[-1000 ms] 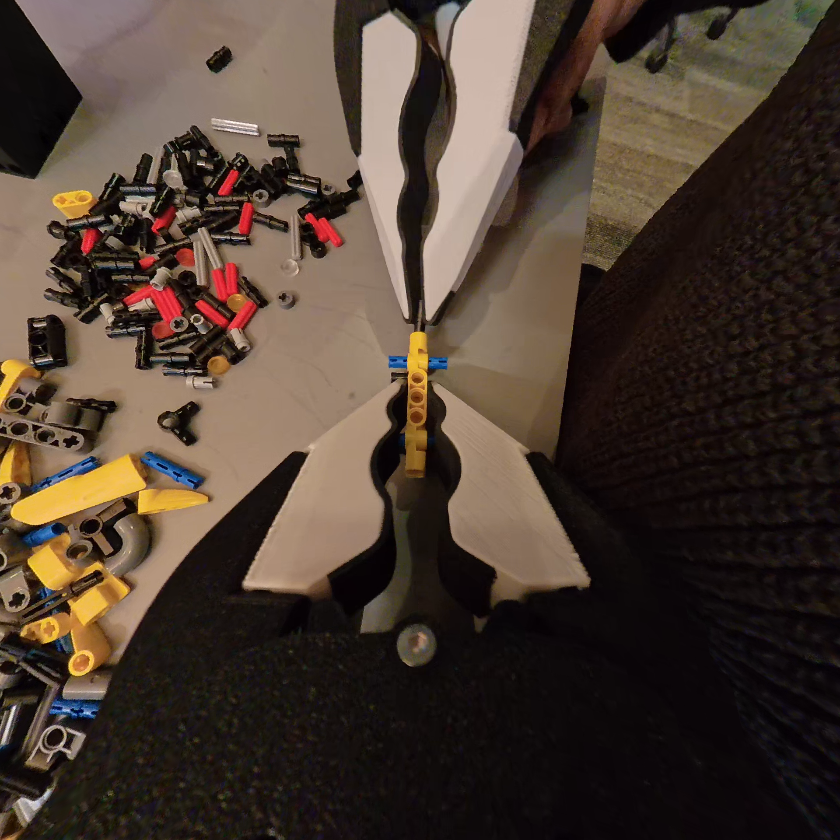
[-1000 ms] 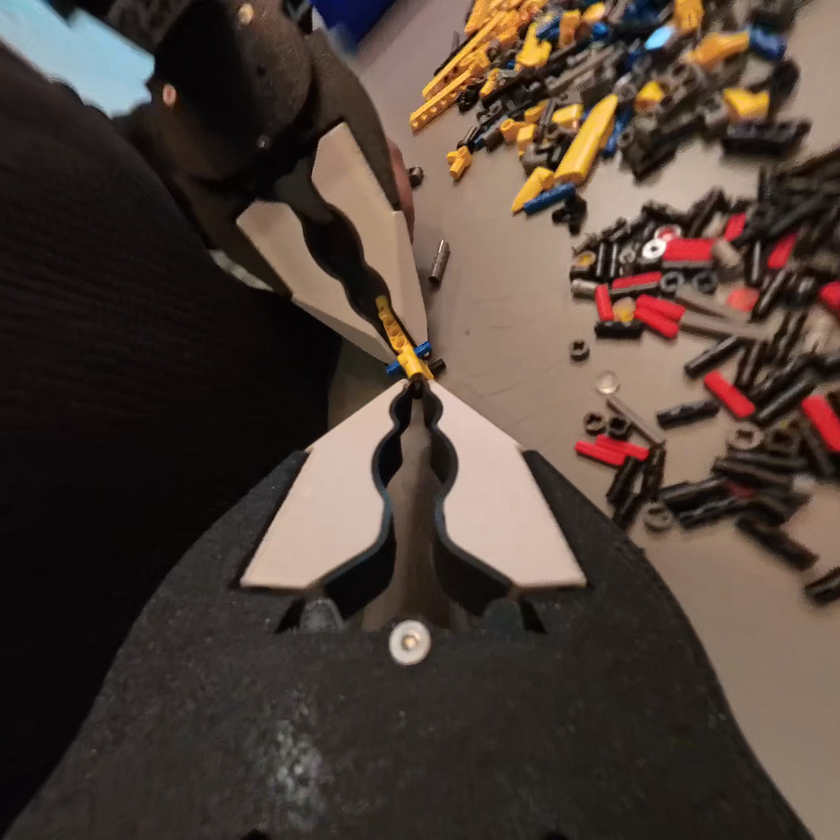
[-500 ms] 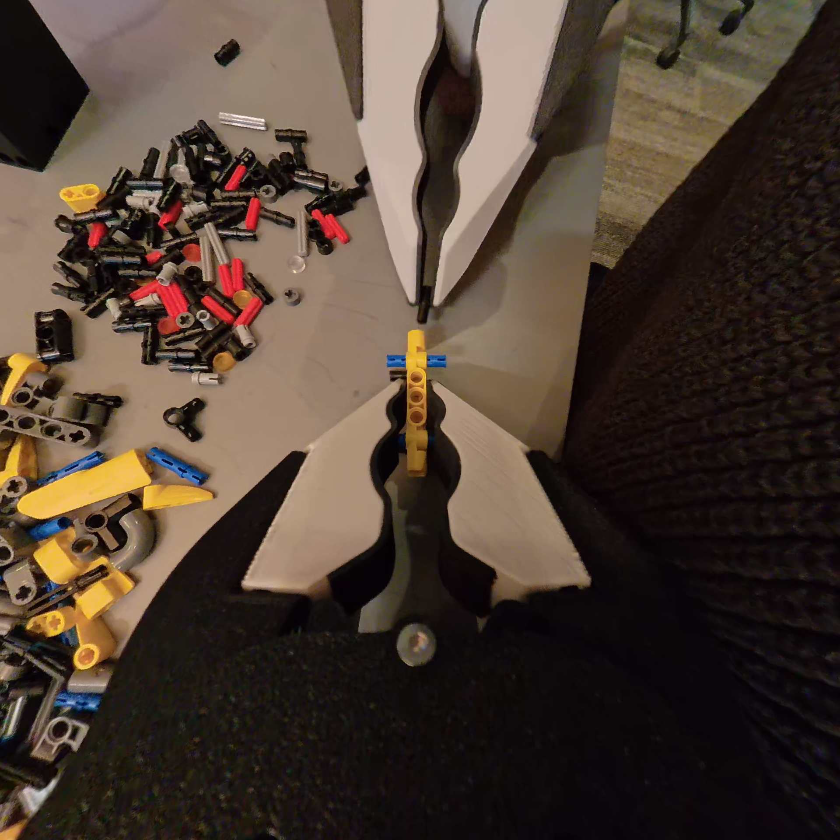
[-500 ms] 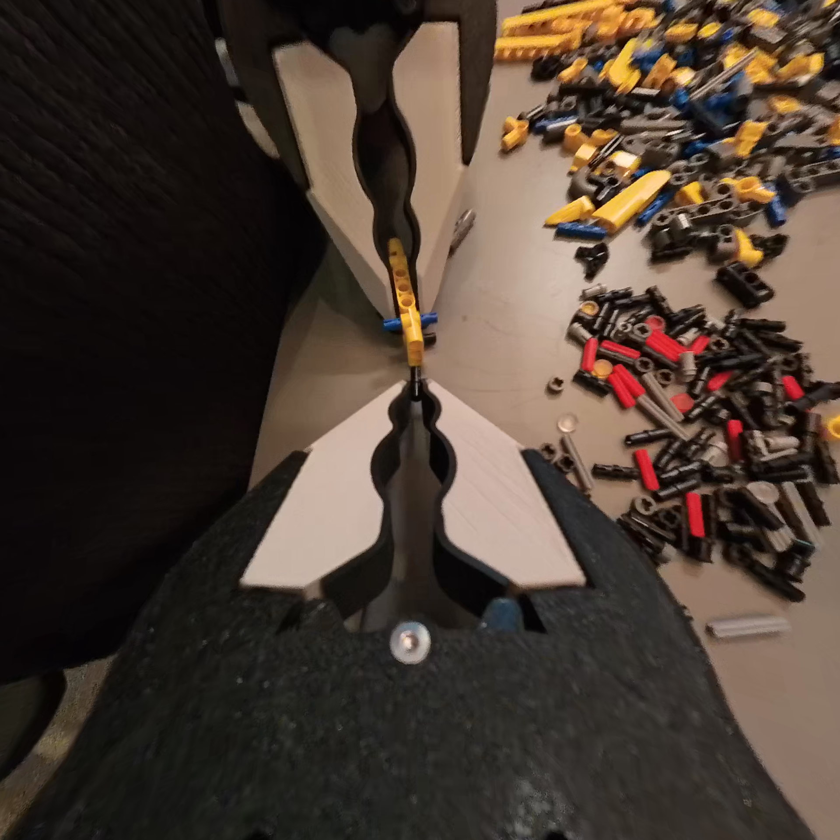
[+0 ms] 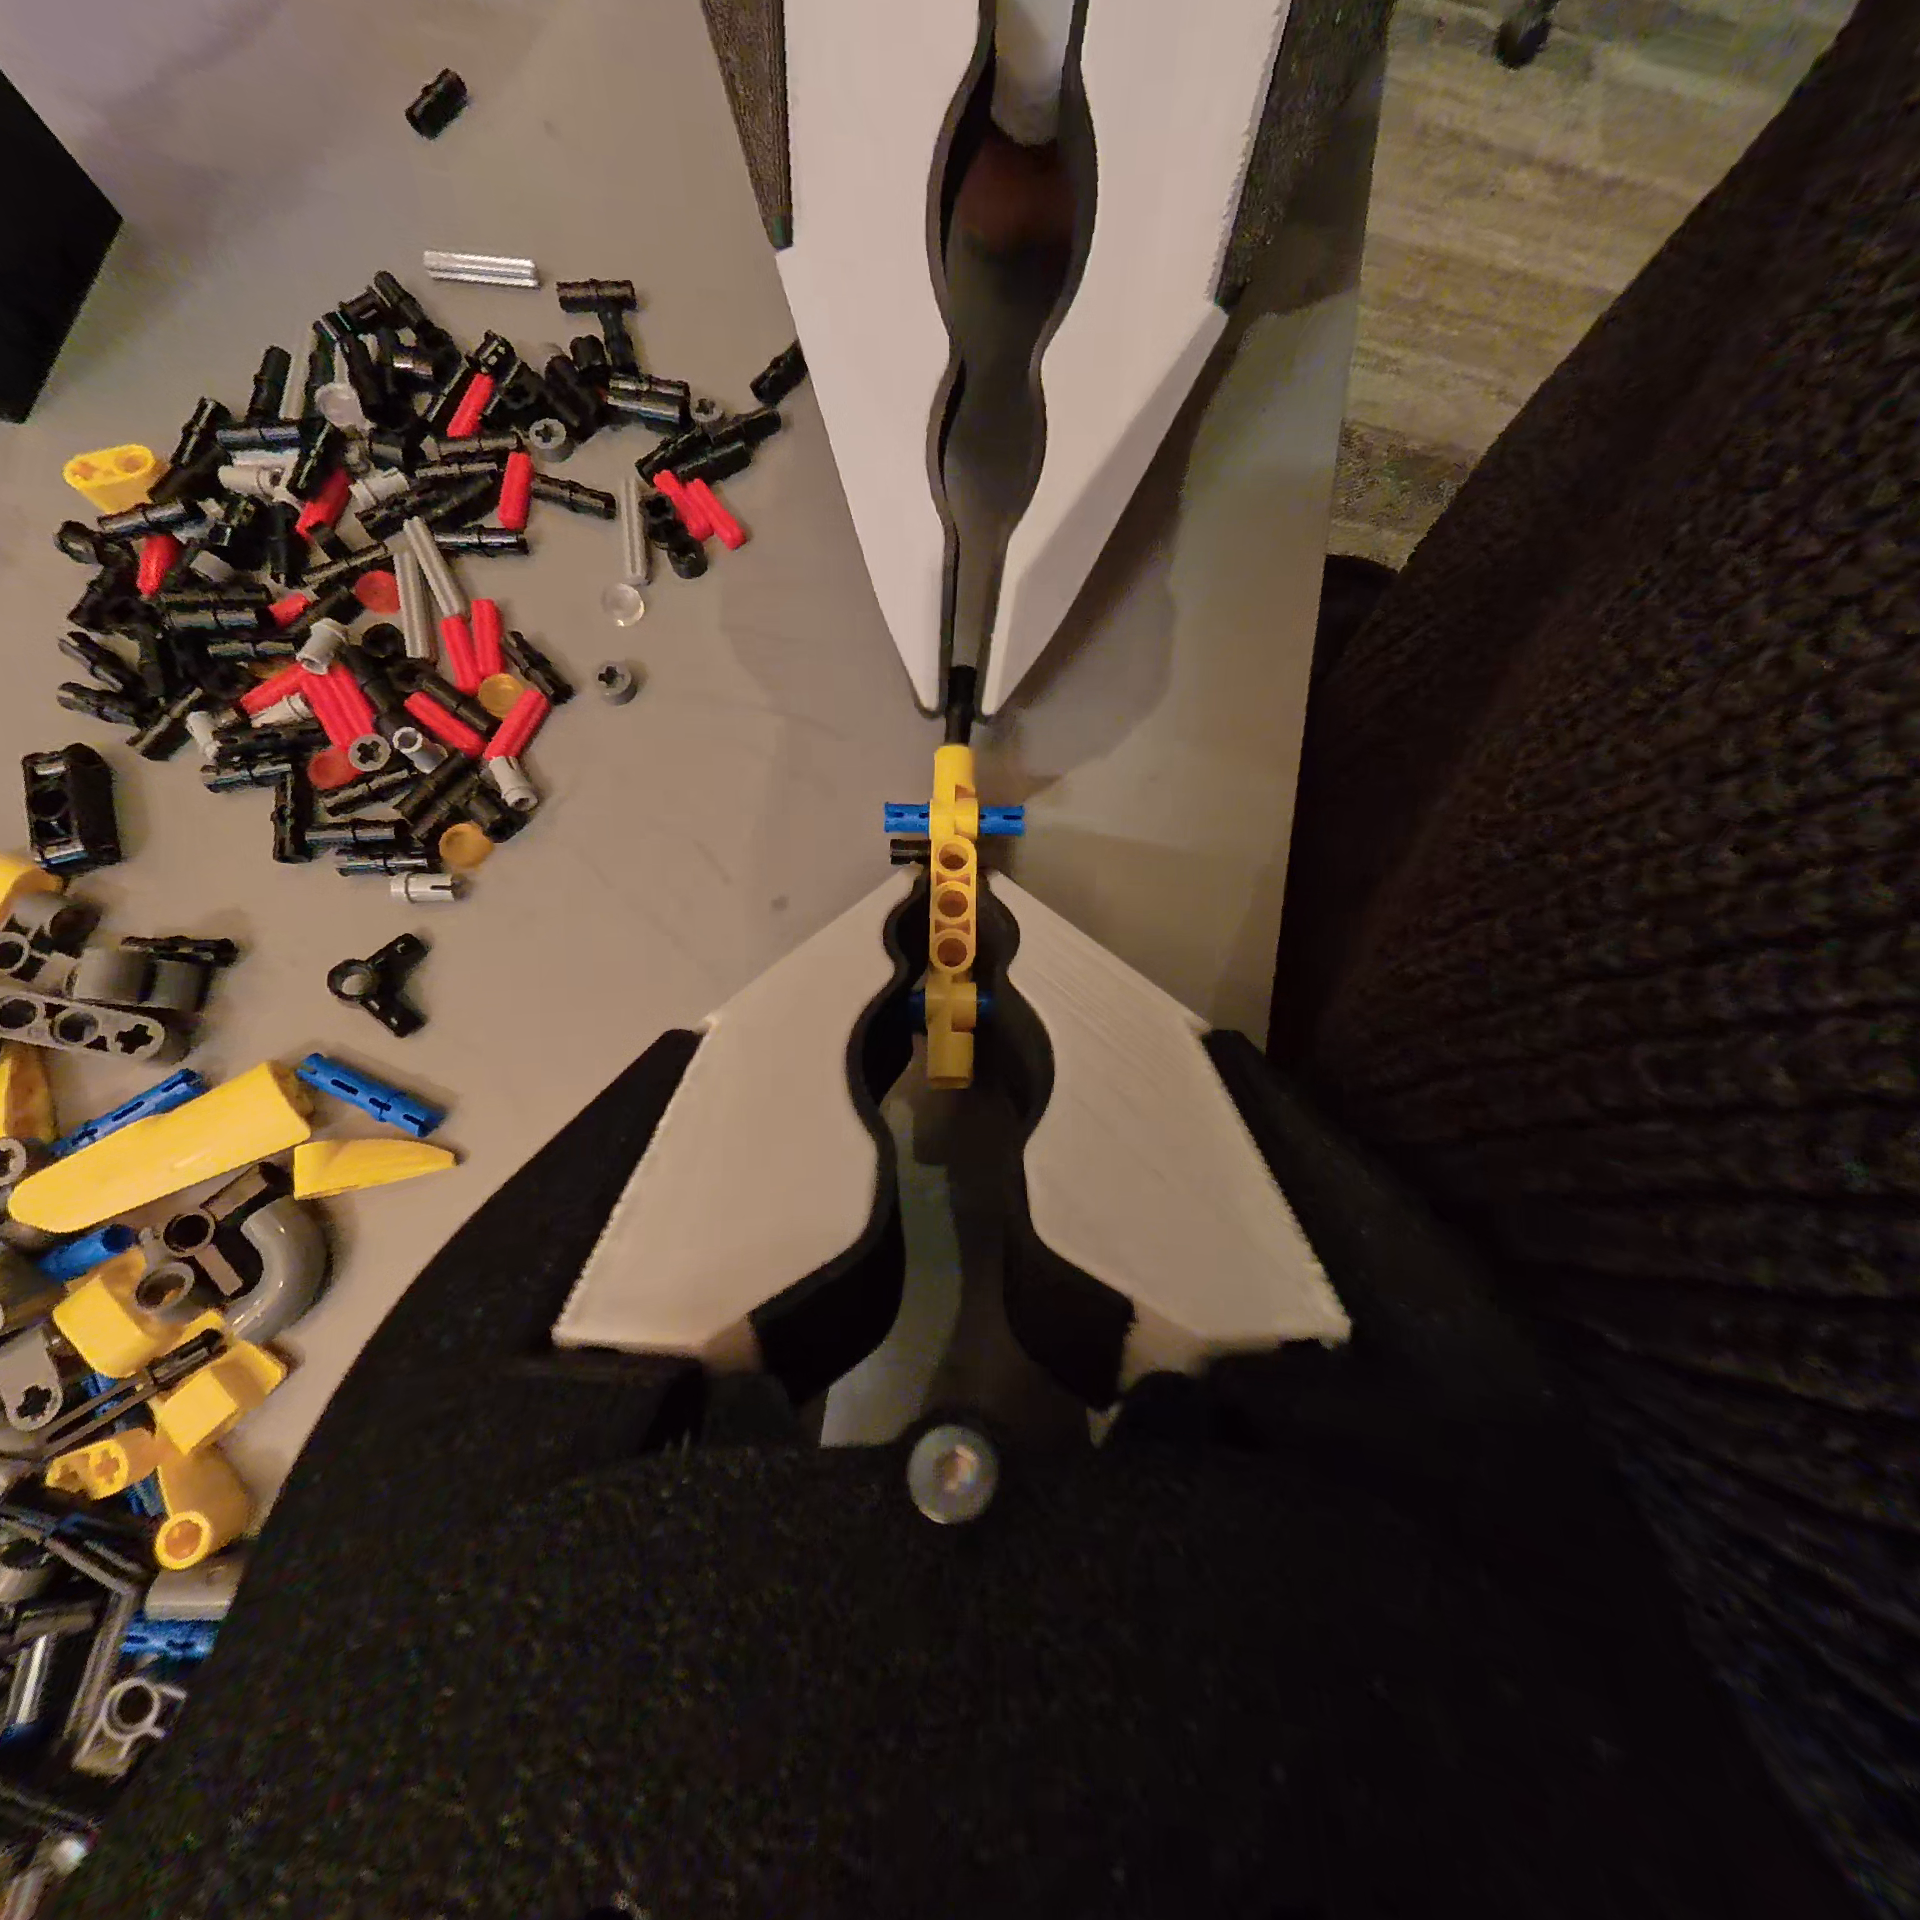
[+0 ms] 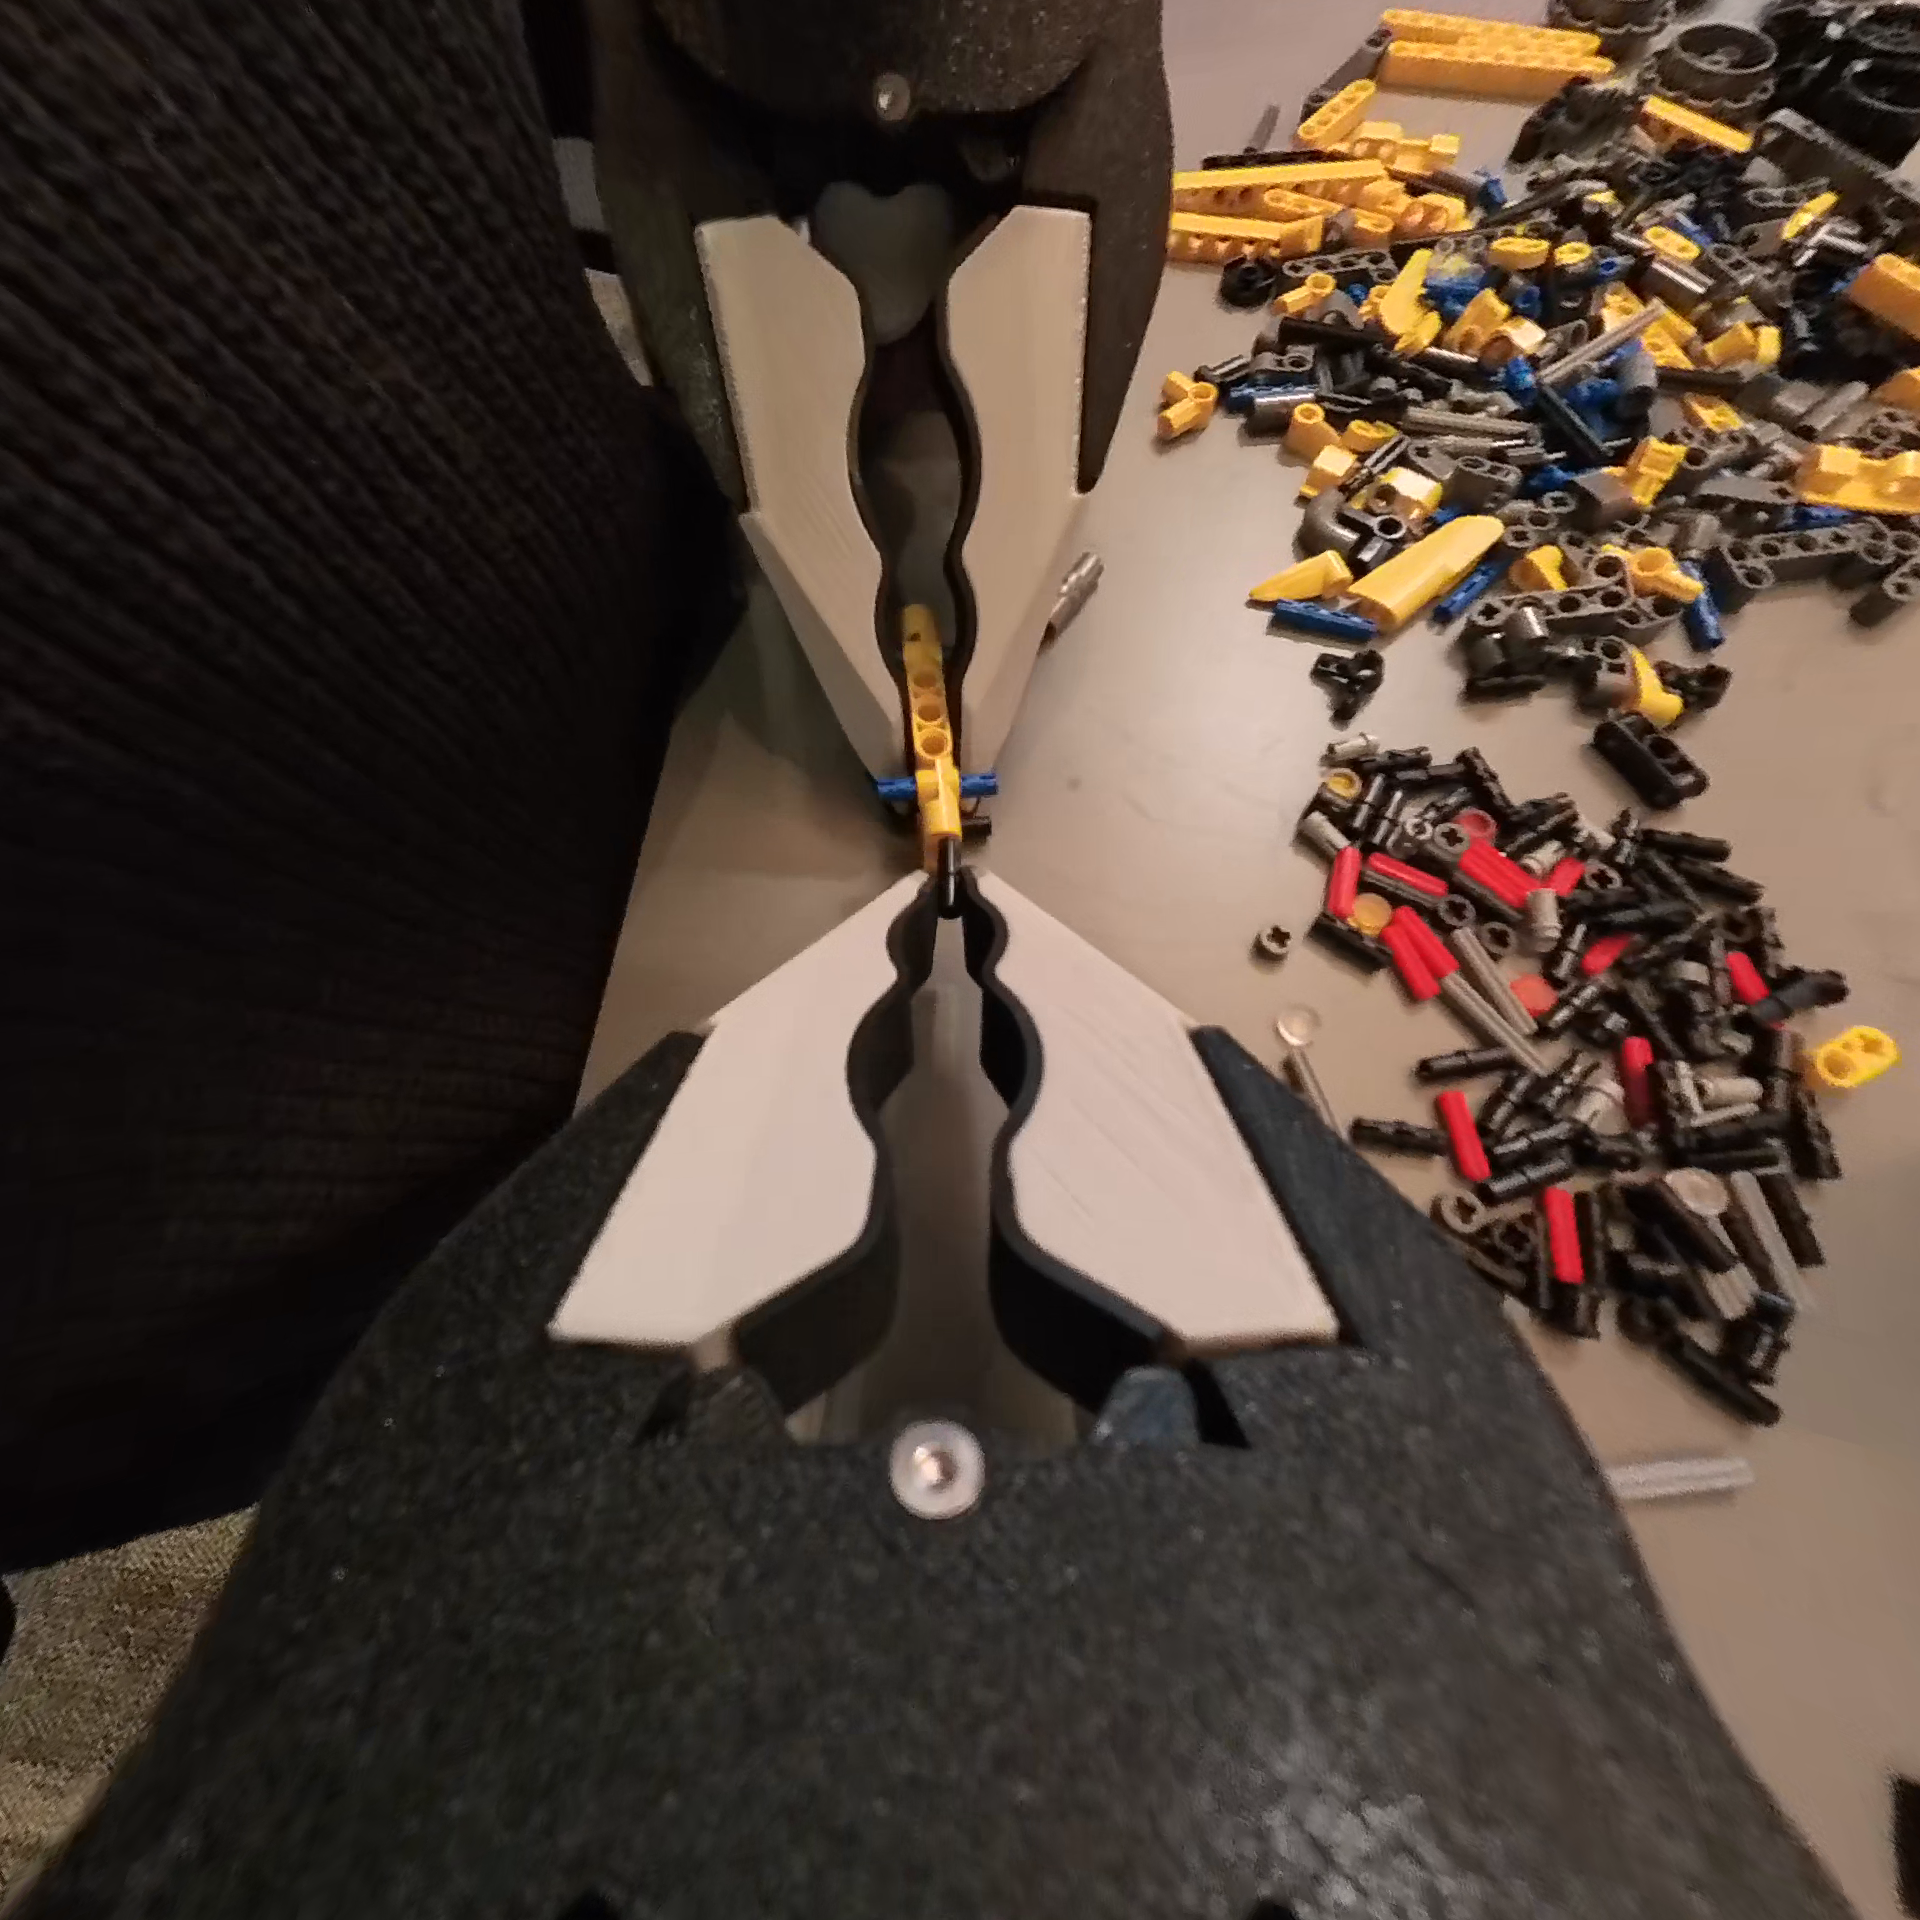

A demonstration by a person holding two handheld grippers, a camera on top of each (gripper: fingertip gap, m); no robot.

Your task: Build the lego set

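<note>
Left tongs [image 5: 956, 883]: clamped narrow on a yellow beam [image 5: 953, 914], over the desk [image 5: 675, 883] edge.
Right tongs [image 6: 948, 883]: pinched nearly shut on a black pin [image 6: 948, 873], tip to tip with the left.
Change: held clear of the beam half a second before; then brought in until pin met beam end. Seated or not, could not tell.
Loose pile [image 5: 343, 582]: black and red pins, well apart to the side.
Beam: slim, holed, upright between the pads, crossed by a blue pin [image 5: 904, 816] near its free end.

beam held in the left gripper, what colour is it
Yellow plastic beam with round holes; left wrist view shows it best.
</note>
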